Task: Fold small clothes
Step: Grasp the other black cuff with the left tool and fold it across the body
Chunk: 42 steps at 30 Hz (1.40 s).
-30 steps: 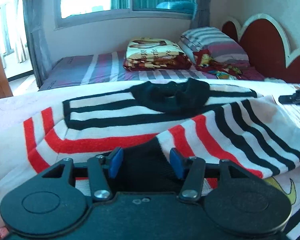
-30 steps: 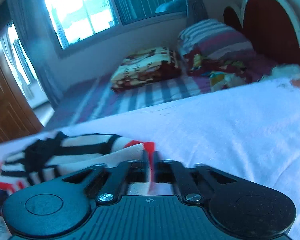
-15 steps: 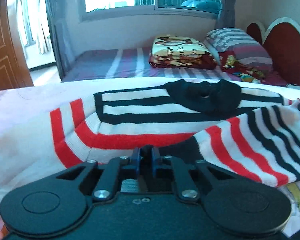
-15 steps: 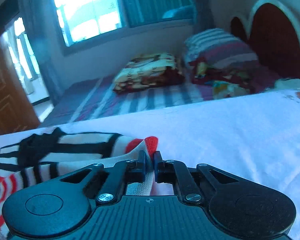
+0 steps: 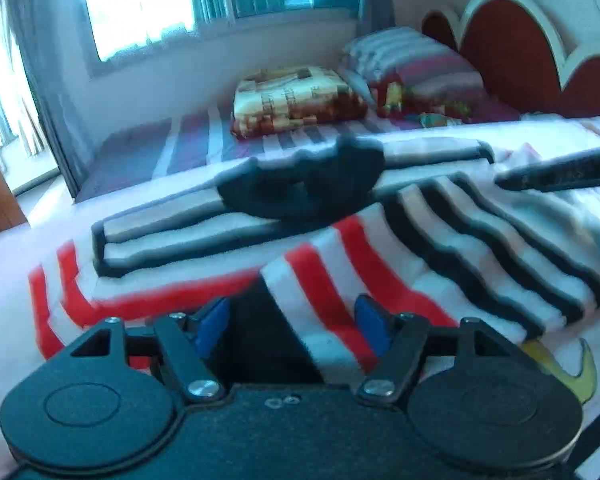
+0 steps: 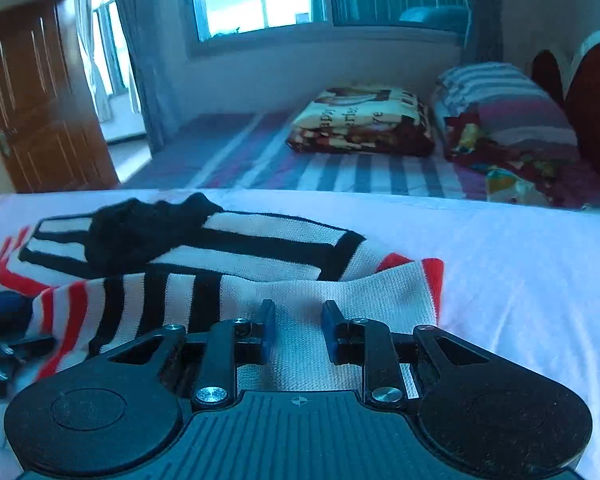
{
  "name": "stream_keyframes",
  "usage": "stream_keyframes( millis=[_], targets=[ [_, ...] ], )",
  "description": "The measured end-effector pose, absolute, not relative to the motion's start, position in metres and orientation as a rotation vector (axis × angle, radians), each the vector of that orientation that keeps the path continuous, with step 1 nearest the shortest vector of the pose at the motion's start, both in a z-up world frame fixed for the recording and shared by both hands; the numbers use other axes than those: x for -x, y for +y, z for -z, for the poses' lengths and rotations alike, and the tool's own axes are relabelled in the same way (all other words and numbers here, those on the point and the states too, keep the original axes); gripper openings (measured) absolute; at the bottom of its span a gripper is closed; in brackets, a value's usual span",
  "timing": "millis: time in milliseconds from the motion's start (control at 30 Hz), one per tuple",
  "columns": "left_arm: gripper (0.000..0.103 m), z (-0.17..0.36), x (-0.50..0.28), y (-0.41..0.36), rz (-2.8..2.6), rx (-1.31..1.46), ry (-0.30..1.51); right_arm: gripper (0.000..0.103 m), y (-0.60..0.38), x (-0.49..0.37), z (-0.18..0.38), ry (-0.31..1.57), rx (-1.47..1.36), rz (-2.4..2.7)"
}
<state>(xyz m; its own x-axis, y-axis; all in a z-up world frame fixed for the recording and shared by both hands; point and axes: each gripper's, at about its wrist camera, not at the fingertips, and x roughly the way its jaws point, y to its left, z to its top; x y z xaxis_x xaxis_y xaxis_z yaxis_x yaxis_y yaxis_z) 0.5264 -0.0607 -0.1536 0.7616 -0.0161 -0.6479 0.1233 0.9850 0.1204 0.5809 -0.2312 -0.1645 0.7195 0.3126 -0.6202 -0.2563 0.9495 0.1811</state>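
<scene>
In the left wrist view, the left claw (image 5: 292, 322) sits low in the frame with its blue-padded jaws spread apart and nothing pinched; the folded edge of the small knitted sweater with white, red and black stripes (image 5: 340, 256) lies loose between them. The sweater is spread across the white bedsheet (image 5: 8, 256), its black collar (image 5: 300, 188) at centre frame, and a striped flap is doubled over toward the lower right. At the right edge of that view a dark bar reaches in, probably the other tool, though it is too blurred to be sure. In the right wrist view, the right claw (image 6: 298, 332) at lower centre is likewise parted and holds nothing, with white knit lying between its pads (image 6: 266, 330) and the red-trimmed corner just to the right. My judgement is that the fold has just been laid and both claws are free of it. The risk is a blue pad snagging the loose knit on withdrawal and dragging the flap open, or the soft mattress letting the layers slide askew. Further right, the patterned folded blanket (image 6: 360, 120) on the purple striped bed carries lettering, too blurred to read with confidence.
</scene>
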Motion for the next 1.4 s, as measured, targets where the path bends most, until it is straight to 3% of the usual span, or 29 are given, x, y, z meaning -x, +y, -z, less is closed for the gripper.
stream_keyframes(
  millis=[67, 200, 300, 367, 433, 533, 567, 633, 733, 800, 1067, 1267, 1400],
  targets=[
    [0.066, 0.144, -0.517, -0.053, 0.073, -0.152, 0.691, 0.025, -0.250, -0.559, 0.151, 0.632, -0.155, -0.312],
    [0.067, 0.138, -0.490, -0.037, 0.073, -0.151, 0.634, 0.024, -0.290, -0.507, 0.142, 0.602, -0.204, -0.276],
    [0.067, 0.153, -0.494, -0.034, 0.090, -0.144, 0.684, 0.005, -0.286, -0.478, 0.149, 0.641, -0.179, -0.316],
    [0.070, 0.156, -0.493, -0.031, 0.085, -0.098, 0.680, 0.000, -0.272, -0.473, 0.165, 0.704, -0.110, -0.314],
    [0.075, 0.156, -0.494, -0.027, 0.073, -0.069, 0.690, 0.000, -0.267, -0.469, 0.172, 0.673, -0.098, -0.296],
    [0.071, 0.149, -0.485, -0.026, 0.059, -0.070, 0.683, 0.000, -0.266, -0.468, 0.155, 0.650, -0.132, -0.257],
    [0.076, 0.152, -0.483, -0.027, 0.059, -0.094, 0.688, 0.000, -0.266, -0.462, 0.151, 0.606, -0.142, -0.250],
    [0.079, 0.160, -0.480, -0.025, 0.059, -0.100, 0.720, 0.000, -0.259, -0.469, 0.162, 0.708, -0.112, -0.255],
    [0.066, 0.148, -0.469, -0.015, 0.041, -0.036, 0.698, 0.000, -0.254, -0.468, 0.157, 0.718, -0.125, -0.243],
    [0.066, 0.140, -0.449, 0.001, 0.026, 0.007, 0.660, 0.000, -0.259, -0.462, 0.142, 0.651, -0.177, -0.220],
    [0.060, 0.139, -0.363, 0.157, -0.249, 0.334, 0.619, 0.000, -0.233, -0.442, 0.130, 0.670, -0.236, -0.213],
    [0.062, 0.139, -0.324, 0.278, -0.397, 0.599, 0.556, 0.000, -0.184, -0.460, 0.121, 0.681, -0.387, -0.209],
    [0.058, 0.148, -0.317, 0.335, -0.406, 0.834, 0.494, 0.000, -0.136, -0.464, 0.107, 0.674, -0.391, -0.251]
  ],
)
